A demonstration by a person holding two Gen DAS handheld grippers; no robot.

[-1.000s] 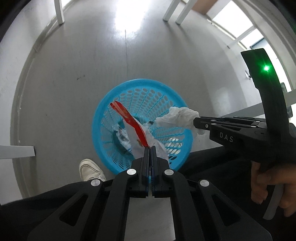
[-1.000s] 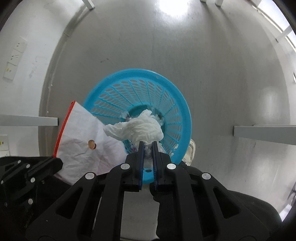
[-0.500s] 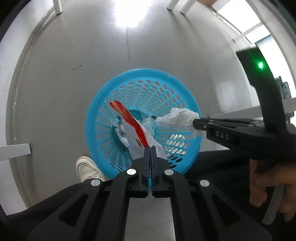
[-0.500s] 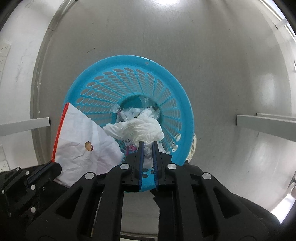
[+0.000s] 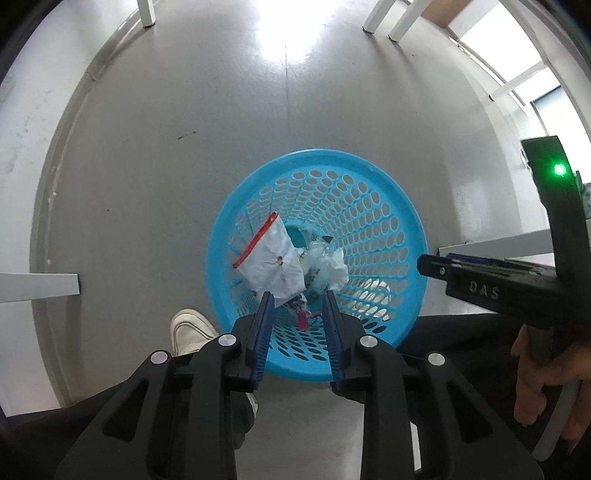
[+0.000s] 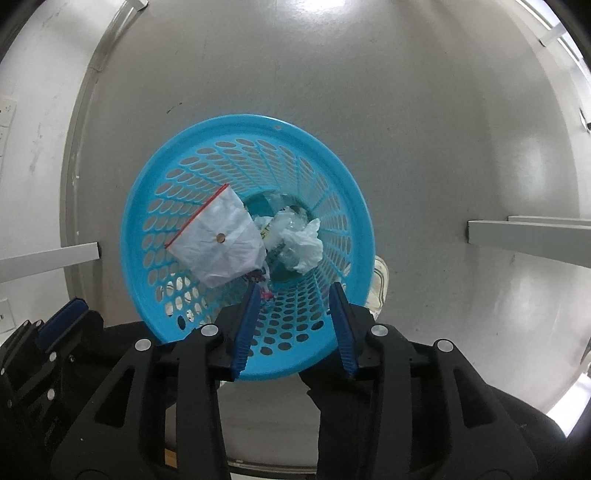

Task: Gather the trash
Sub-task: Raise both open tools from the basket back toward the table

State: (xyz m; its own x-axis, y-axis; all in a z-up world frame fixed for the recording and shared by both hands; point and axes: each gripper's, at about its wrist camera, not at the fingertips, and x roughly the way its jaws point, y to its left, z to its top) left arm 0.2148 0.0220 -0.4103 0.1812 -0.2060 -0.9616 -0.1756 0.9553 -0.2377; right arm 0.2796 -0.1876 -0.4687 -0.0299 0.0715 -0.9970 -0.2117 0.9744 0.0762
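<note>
A grey, glossy floor point(image 5: 184, 147) fills both views, with light glaring off it at the top and a pale wall point(image 6: 33, 122) curving up on the left. White furniture legs point(image 5: 373, 18) stand at the far edge of the floor, and grey horizontal bars point(image 6: 528, 236) reach in from the sides.

A round blue basket point(image 5: 369, 221) with perforated walls stands on the floor directly below both tools; in the right wrist view its rim point(image 6: 332, 162) takes up the middle of the frame. The person's dark trousers point(image 6: 480, 424) and a white shoe point(image 5: 188, 328) show beside the basket's near edge.

The left gripper point(image 5: 297, 301) hangs over the near rim of the basket with its blue-padded fingers spread wide apart and nothing between them. The right gripper point(image 6: 295, 288) is likewise spread wide and carries nothing; from the left wrist view its black body point(image 5: 491, 288) comes in from the right, level with the basket's rim, with a green light point(image 5: 559, 170) glowing on its upright part and the person's hand point(image 5: 546, 376) around the handle.

The trash lies down in the basket. A white plastic bag with a red strip point(image 6: 221, 240) along one edge leans against the left inner wall. Just beside it to the right sits a crumpled white tissue point(image 6: 303, 243), touching clear plastic scraps point(image 6: 291, 218) at the bottom. A small pink-printed wrapper point(image 5: 301, 312) lies under the bag's lower corner, near the tips of the left gripper.
</note>
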